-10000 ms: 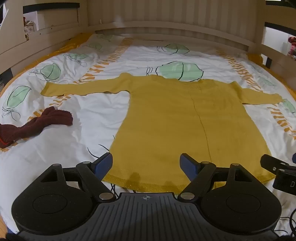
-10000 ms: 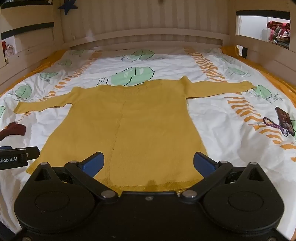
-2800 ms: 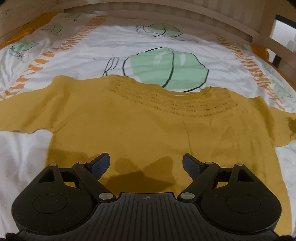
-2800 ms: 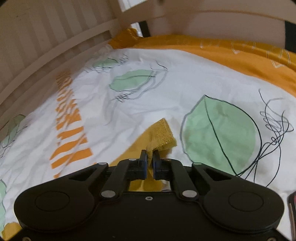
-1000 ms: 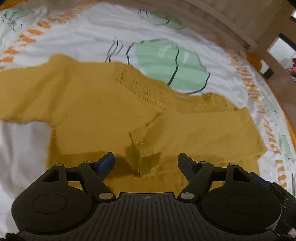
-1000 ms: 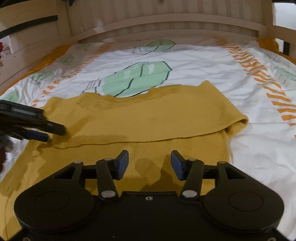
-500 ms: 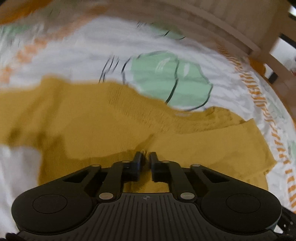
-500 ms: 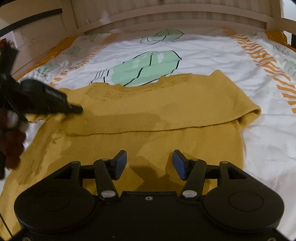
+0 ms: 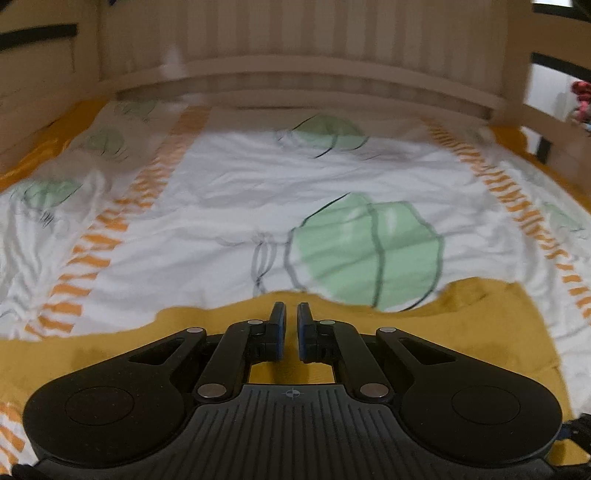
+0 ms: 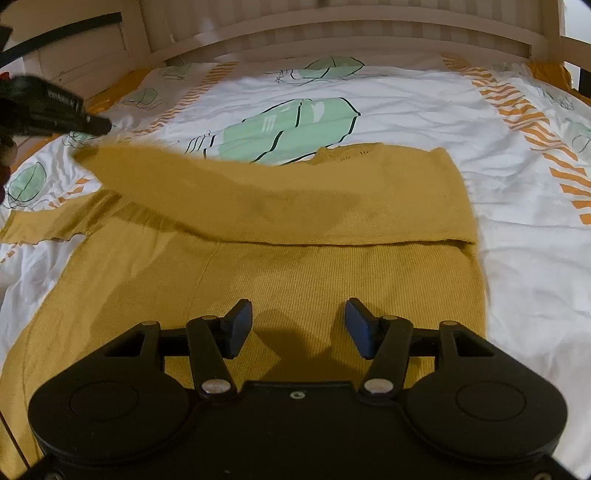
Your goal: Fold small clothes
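A mustard-yellow knit sweater [image 10: 295, 273] lies flat on the bed. Its right sleeve [image 10: 280, 199] is folded across the chest toward the left. My left gripper [image 9: 290, 325] is shut on the sleeve's cuff end; in the right wrist view it shows at the far left [image 10: 99, 127], holding the cuff lifted above the left shoulder. The left sleeve [image 10: 40, 225] still lies out to the left. My right gripper [image 10: 298, 325] is open and empty, hovering over the sweater's lower body.
The white bedsheet [image 10: 517, 236] has green leaf prints and orange stripes. A wooden slatted headboard [image 10: 332, 33] and side rails enclose the bed. A dark red cloth [image 10: 3, 166] shows at the far left edge.
My left gripper closed on the folded sleeve's cuff and pulled it up and left across the chest. My right gripper stayed open over the lower body and opened wider.
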`<state>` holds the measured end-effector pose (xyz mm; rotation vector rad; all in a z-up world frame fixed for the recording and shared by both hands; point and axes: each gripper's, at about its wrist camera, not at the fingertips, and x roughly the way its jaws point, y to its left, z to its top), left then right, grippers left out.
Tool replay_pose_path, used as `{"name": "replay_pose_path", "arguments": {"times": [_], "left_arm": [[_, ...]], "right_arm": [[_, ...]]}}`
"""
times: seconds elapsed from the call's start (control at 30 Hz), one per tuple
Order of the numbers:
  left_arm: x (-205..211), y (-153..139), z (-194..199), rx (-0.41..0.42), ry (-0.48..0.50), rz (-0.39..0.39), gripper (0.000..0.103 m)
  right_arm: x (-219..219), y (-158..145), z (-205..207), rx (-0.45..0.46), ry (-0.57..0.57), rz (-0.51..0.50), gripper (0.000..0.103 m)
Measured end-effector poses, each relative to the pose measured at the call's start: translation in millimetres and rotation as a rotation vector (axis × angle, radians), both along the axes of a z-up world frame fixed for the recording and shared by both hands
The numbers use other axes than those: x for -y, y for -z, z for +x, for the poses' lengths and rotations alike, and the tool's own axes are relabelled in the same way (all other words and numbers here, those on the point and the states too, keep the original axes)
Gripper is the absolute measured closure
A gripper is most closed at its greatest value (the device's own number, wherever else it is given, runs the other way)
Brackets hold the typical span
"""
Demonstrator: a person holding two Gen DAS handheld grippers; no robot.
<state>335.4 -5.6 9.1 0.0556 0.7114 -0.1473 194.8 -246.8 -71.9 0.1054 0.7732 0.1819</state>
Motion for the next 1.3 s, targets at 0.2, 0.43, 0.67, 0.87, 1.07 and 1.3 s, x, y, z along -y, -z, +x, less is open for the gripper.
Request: {"name": "replay_pose_path", "arguments": {"times": [0.2,0.43,0.67,0.87,1.07,1.3], "left_arm": [[-18,30,11,-0.080,-0.047,0.037,0.096],[-43,47,13,-0.111,-0.144,0.044,0.096],[-55,62,2,-0.151,-0.170,0.025,0.095],[-83,84,-7,-0.223,-0.154,-0.097,0.077],[-90,89,-19,-0.190,-0.142,-0.140,0.075],[-72,97,-34,-0.103,-0.096,-0.050,0.059]], "right_arm": [[1,0,1,-0.008,0.002,0.006,0.036],[2,1,2,-0.015,0.003,0.017,0.030],[-4,5,3,-0.020,-0.022,-0.012,0.015],[-19,11,0,-0.010,-0.076,-0.101,0.002],[-36,19,-5,0.031,-0.095,-0.207,0.001],[-40,18,0,-0.004,-0.046,-0.205,0.001]]}}
